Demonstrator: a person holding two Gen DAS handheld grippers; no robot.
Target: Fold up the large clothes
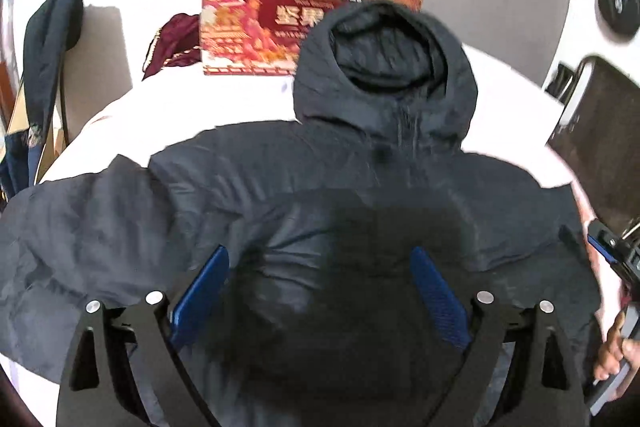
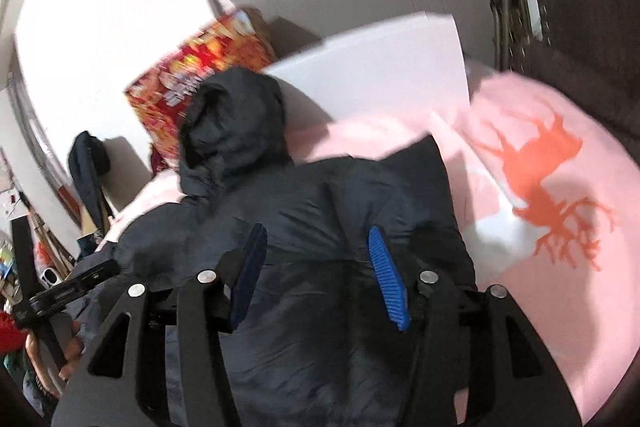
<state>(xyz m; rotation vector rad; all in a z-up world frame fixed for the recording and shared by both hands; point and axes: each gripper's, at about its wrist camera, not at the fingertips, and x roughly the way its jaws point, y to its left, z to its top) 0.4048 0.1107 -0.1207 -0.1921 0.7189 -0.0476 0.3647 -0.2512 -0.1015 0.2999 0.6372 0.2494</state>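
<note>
Jacket (image 1: 280, 187) bottom hem hidden behind both spread tongs (image 1: 320, 291).

The jacket (image 1: 320, 195) is dark navy, almost black. Both grippers' fingers (image 2: 386, 279) have blue ribbed pads on black frames. The bed cover (image 2: 560, 267) is pale pink with an orange deer print. At its far edge, the box (image 1: 304, 7) is red with gold patterns.
</note>
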